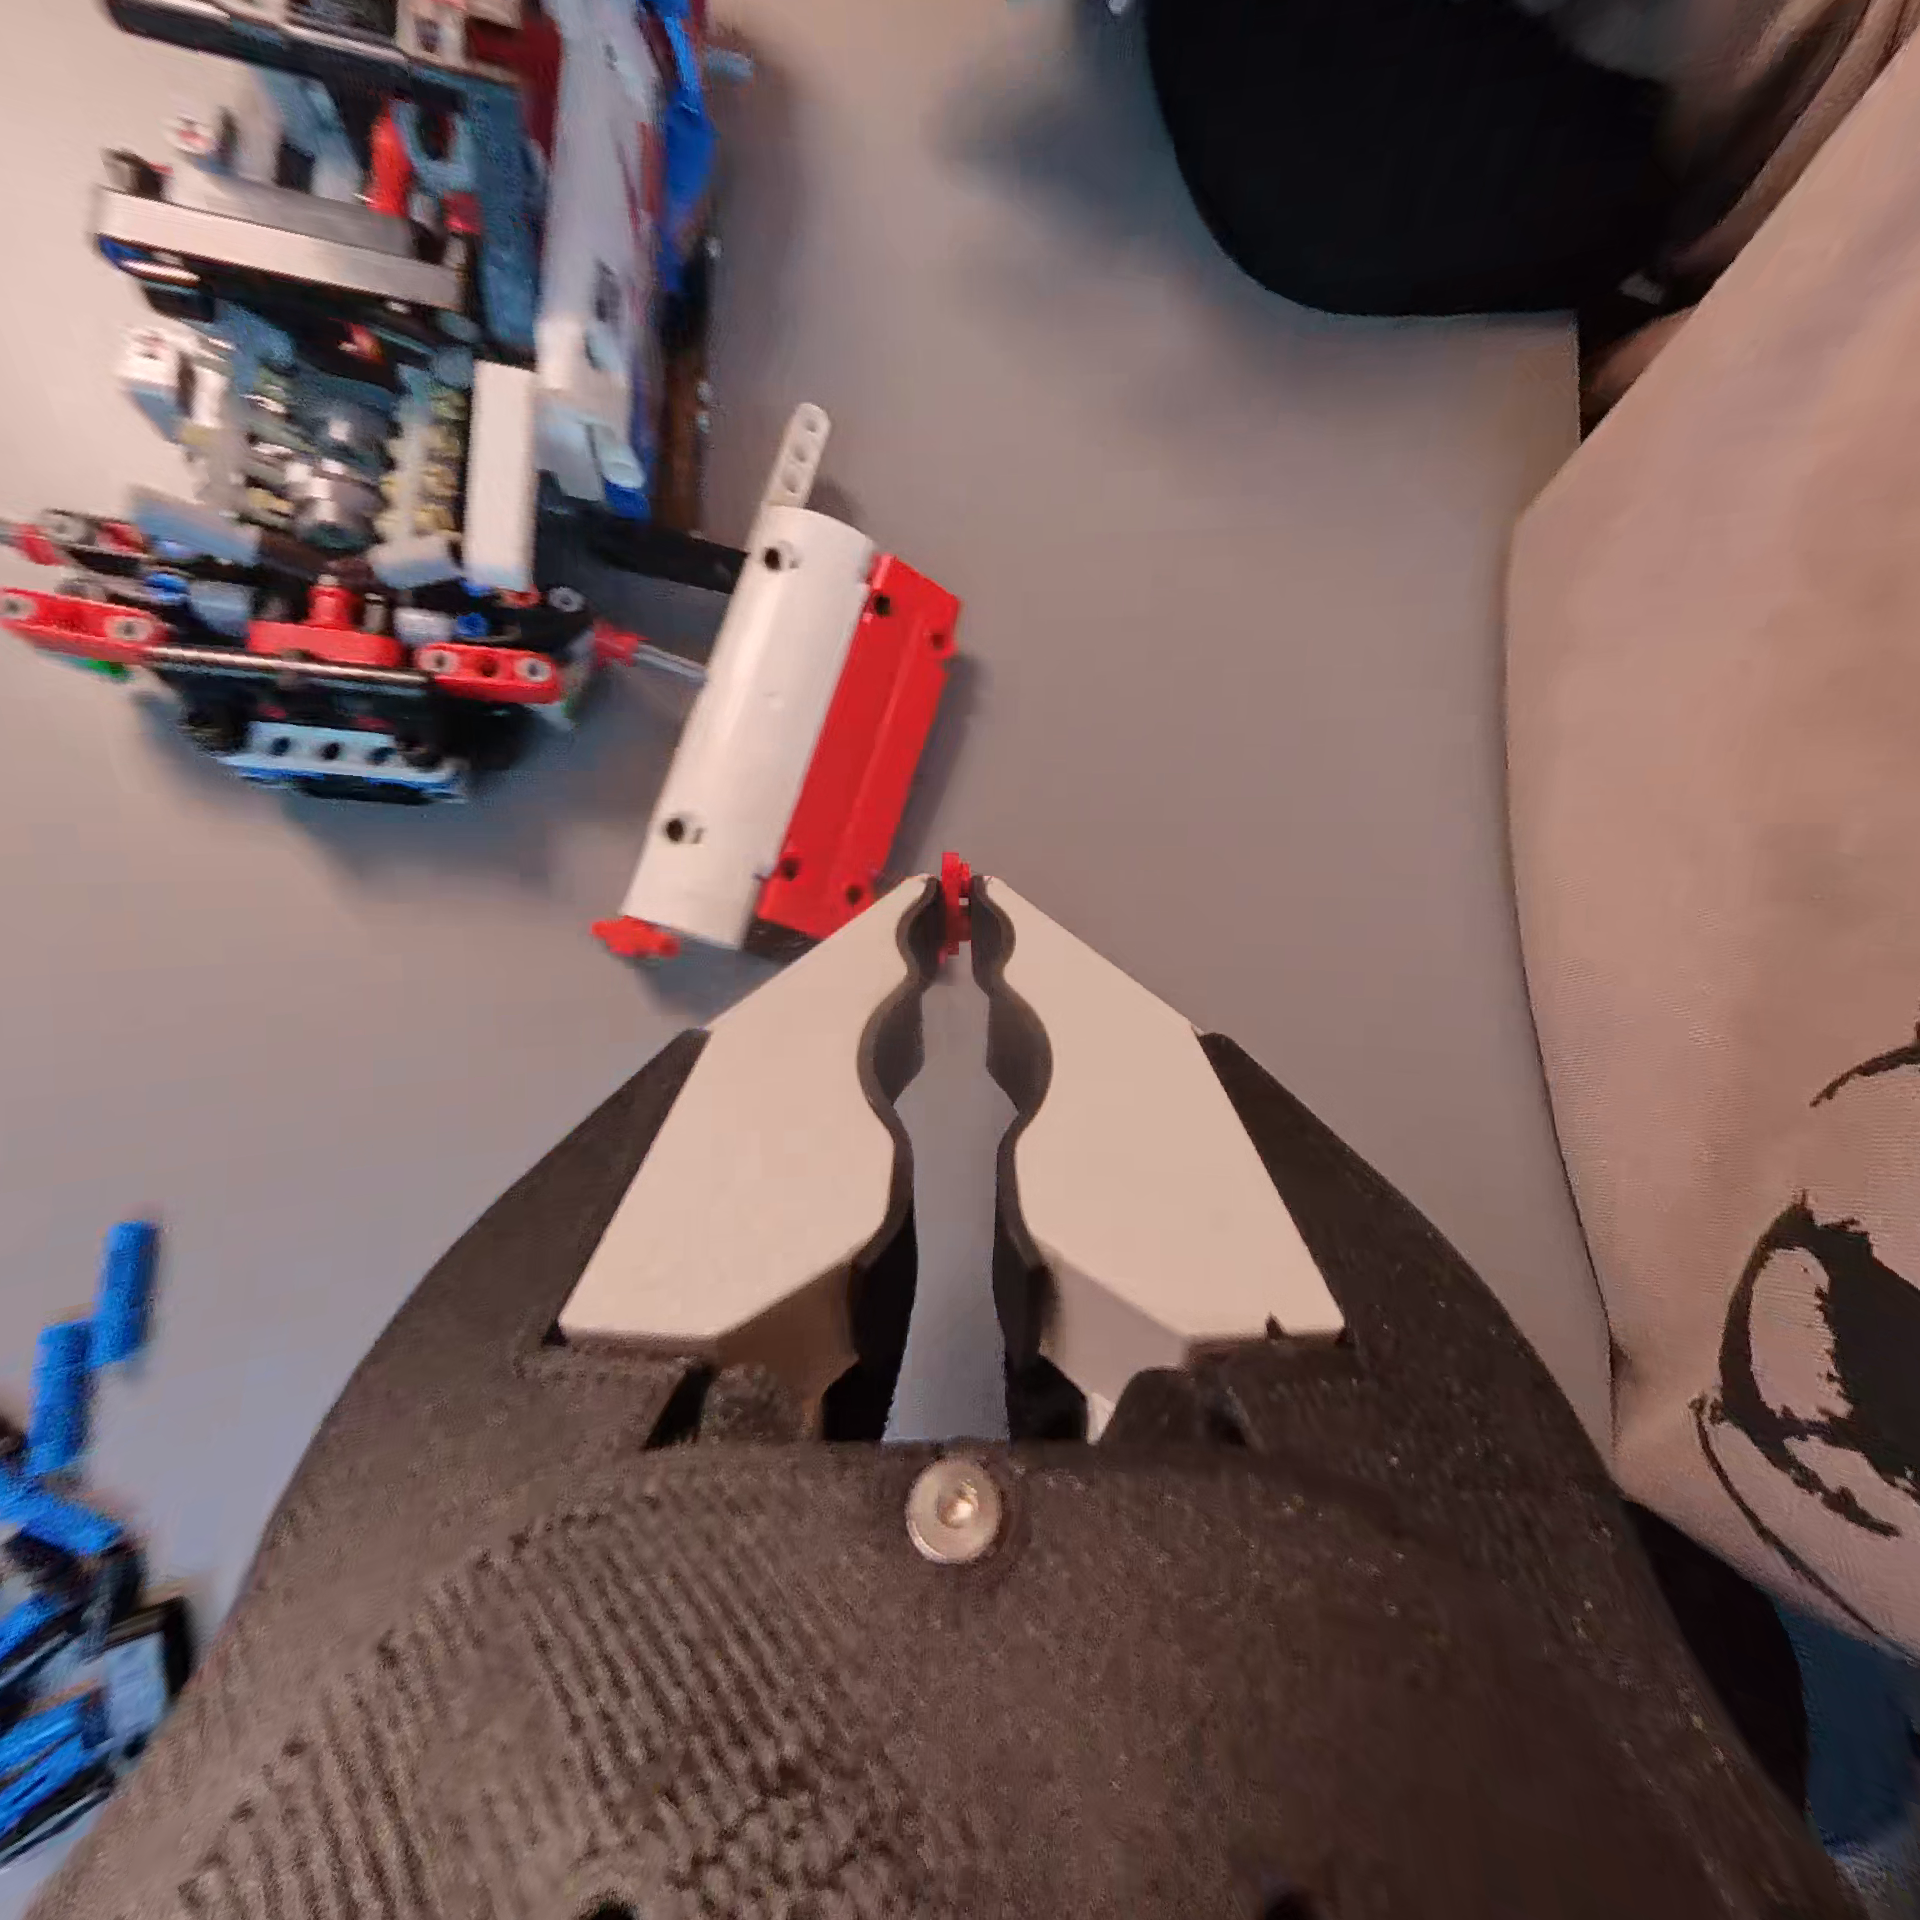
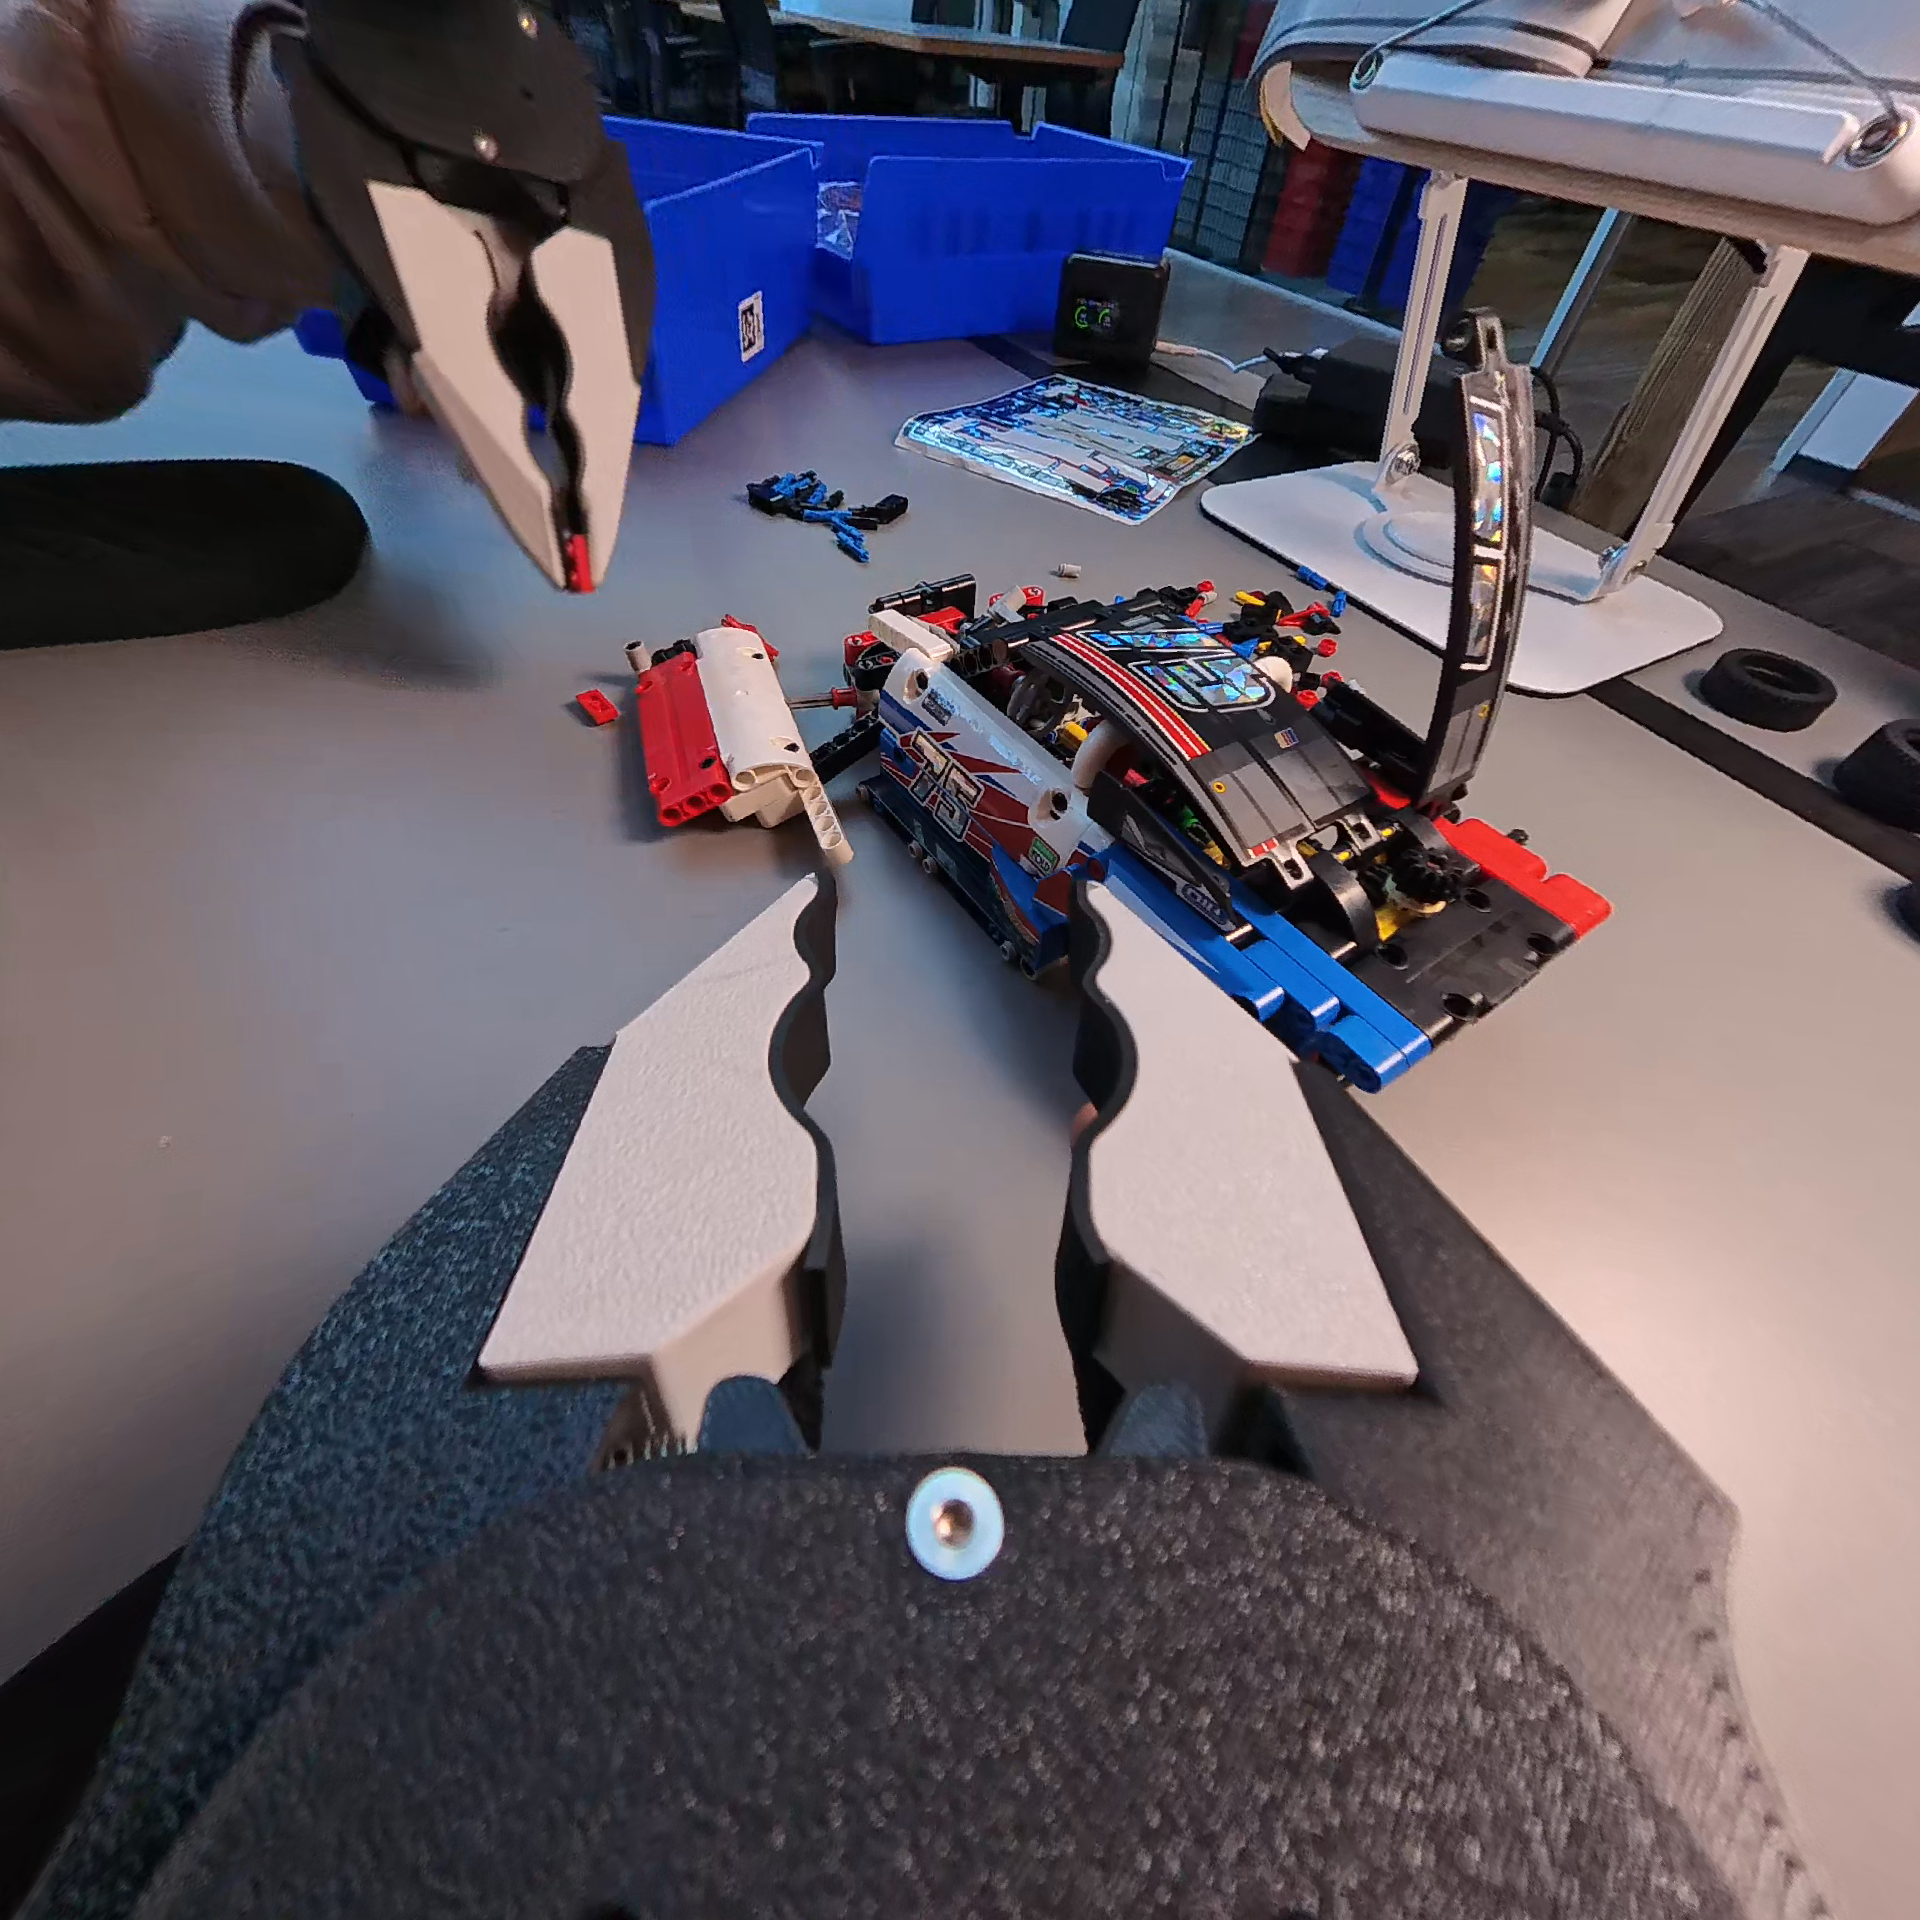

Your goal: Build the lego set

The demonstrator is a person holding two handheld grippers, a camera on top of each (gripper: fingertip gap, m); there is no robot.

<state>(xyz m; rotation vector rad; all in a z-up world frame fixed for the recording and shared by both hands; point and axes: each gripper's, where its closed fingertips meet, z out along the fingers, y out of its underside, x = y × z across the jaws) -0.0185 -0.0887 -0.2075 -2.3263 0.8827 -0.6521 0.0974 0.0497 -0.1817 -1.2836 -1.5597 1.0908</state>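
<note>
Above bare table (image 2: 312, 935), left hand-held gripper (image 1: 957, 894) pinches red pin (image 1: 952, 902).

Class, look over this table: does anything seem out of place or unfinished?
Yes. The car has no wheels; two black tyres lie apart on the table's right edge. A red-and-white panel block lies detached beside the car.
</note>
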